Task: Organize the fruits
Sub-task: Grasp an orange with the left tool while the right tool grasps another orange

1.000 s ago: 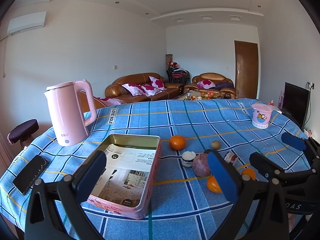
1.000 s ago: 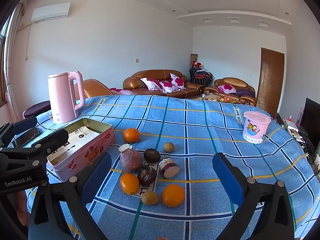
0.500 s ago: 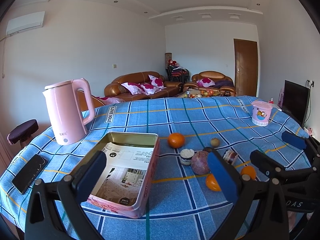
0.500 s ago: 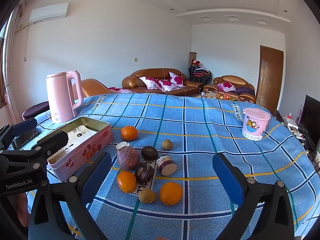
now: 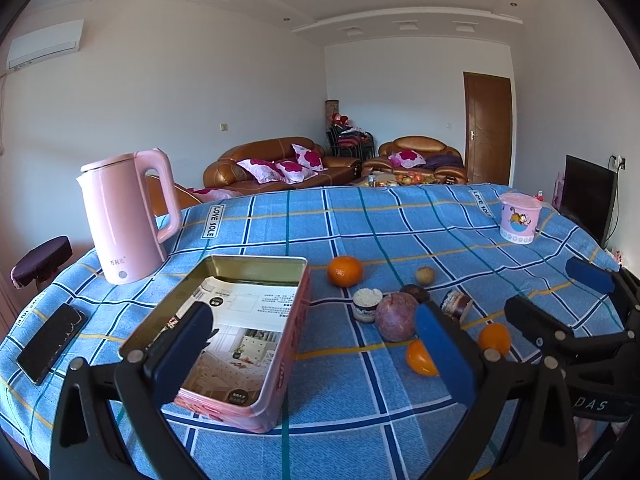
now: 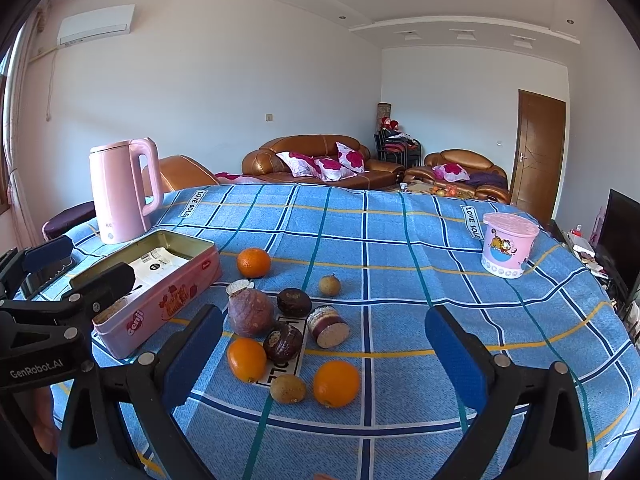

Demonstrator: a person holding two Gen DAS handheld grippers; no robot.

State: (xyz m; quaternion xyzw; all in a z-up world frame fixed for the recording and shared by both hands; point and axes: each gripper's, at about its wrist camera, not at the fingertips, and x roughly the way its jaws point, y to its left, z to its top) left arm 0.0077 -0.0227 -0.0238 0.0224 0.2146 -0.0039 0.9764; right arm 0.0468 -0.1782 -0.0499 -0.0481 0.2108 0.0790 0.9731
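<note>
Several fruits lie loose on the blue checked tablecloth: an orange (image 6: 253, 262) farthest back, two more oranges (image 6: 247, 359) (image 6: 335, 383) nearer, a big purple passion fruit (image 6: 251, 312), dark wrinkled fruits (image 6: 294, 301), cut halves (image 6: 328, 326) and small brown fruits (image 6: 288, 388). A pink tin box (image 5: 236, 332) (image 6: 160, 296) lined with printed paper sits left of them. My left gripper (image 5: 316, 352) hovers open over the tin's near right side. My right gripper (image 6: 324, 356) hangs open above the nearest fruits, holding nothing.
A pink kettle (image 5: 126, 216) stands behind the tin at the left. A black phone (image 5: 50, 342) lies by the table's left edge. A pink lidded cup (image 6: 507, 244) stands at the far right. Sofas and a door lie beyond the table.
Both grippers have drifted slightly forward and lower over the table; the tin and fruits appear a little closer. Nothing has been grasped.
</note>
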